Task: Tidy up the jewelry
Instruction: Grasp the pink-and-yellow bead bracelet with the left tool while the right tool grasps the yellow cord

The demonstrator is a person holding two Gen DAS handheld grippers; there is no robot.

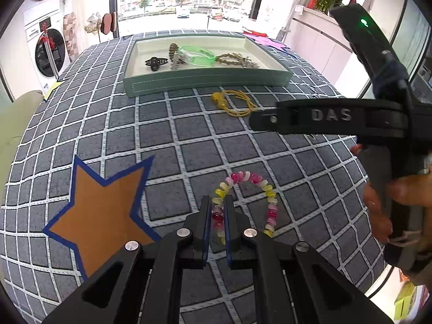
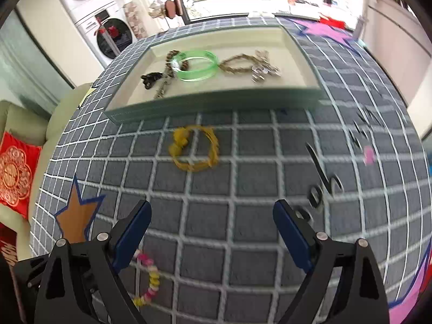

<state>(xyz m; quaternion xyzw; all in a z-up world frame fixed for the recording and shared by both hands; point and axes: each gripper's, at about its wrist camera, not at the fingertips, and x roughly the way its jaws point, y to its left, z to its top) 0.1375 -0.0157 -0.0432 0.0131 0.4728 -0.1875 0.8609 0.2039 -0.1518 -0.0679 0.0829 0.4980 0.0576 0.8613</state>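
Currently the left gripper (image 1: pixel 218 208) has its fingers drawn together on the left side of the pink-and-yellow bead bracelet (image 1: pixel 266 189), which lies on the checked cloth (image 1: pixel 189 135) near the cloth's near edge, just right of the orange star patch (image 1: pixel 105 213). The rest of the bracelet loop rests flat on the cloth.

The right gripper (image 2: pixel 213 232) has its fingers wide apart, nothing between them (view somewhat blurred); it hangs over the cloth's middle, with the yellow cord bracelet (image 2: pixel 194 148) beyond it, lying just in front of the tray's near wall.

The green tray (image 1: pixel 205 81) sits toward the far edge. Inside it: a black hair clip (image 1: pixel 155 63) at left, a green bangle (image 1: pixel 198 56) at centre, a brown bead bracelet (image 1: pixel 232 59) to its right.
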